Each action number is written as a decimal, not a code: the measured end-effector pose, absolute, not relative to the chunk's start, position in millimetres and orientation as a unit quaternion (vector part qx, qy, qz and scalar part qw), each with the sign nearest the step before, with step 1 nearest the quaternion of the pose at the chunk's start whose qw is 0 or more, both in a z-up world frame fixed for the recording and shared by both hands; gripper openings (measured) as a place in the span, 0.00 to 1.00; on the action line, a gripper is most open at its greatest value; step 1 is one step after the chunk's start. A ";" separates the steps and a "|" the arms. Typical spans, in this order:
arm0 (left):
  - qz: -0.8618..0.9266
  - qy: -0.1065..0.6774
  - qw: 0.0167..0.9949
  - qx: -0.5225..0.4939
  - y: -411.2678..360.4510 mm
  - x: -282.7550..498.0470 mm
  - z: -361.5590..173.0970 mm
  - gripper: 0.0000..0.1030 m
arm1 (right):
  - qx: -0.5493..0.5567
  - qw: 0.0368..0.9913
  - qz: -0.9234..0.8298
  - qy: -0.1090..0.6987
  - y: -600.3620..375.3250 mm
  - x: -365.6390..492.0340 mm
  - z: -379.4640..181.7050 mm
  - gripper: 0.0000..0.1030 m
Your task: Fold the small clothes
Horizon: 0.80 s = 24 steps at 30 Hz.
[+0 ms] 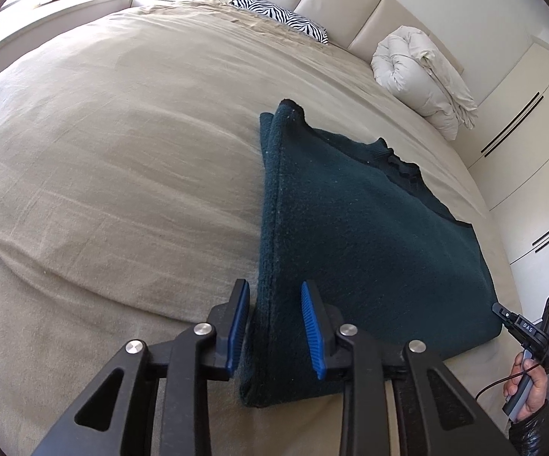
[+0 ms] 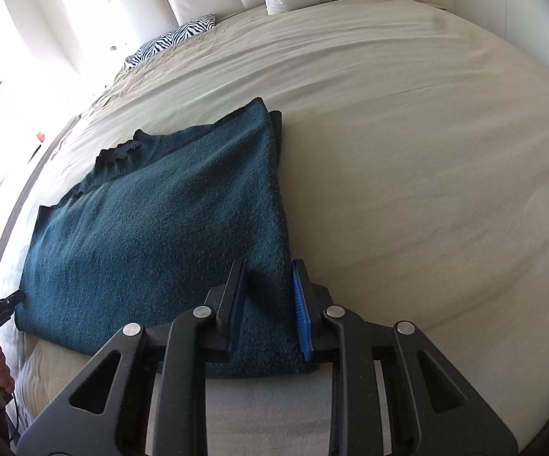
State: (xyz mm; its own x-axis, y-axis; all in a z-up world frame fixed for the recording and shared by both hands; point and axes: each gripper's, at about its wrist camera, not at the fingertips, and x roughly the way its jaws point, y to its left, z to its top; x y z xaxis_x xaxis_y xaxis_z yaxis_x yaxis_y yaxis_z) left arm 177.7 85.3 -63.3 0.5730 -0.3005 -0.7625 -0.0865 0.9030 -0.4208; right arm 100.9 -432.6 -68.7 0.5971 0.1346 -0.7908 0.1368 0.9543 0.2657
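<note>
A dark teal sweater is straddled at both near corners, ready for another fold.

The beige bed (image 1: pixel 122 159) is seen carrying the sweater (image 1: pixel 350 228), laid partly folded near its edge, collar away from the cameras. The left gripper (image 1: pixel 274 326) and right gripper (image 2: pixel 268 306) are each set with fingers narrowly parted around a thick folded edge, not yet pinched. If only the top layer is caught, the fold could slide apart when lifted.

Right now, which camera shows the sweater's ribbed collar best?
The right wrist view: the ribbed collar lies well lit and unobstructed on the teal sweater. The left wrist view shows the collar only edge-on, as a dark, foreshortened ridge.
</note>
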 end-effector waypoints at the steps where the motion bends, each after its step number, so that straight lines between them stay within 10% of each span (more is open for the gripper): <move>1: -0.061 0.457 0.862 -0.213 85.9 176.9 -63.5 0.29 | 0.155 0.880 -0.004 0.449 -433.8 99.8 -68.0 0.22; 24: -0.056 0.460 0.874 -0.147 71.4 169.7 -61.3 0.10 | 0.145 0.880 -0.027 0.452 -433.2 75.1 -58.2 0.05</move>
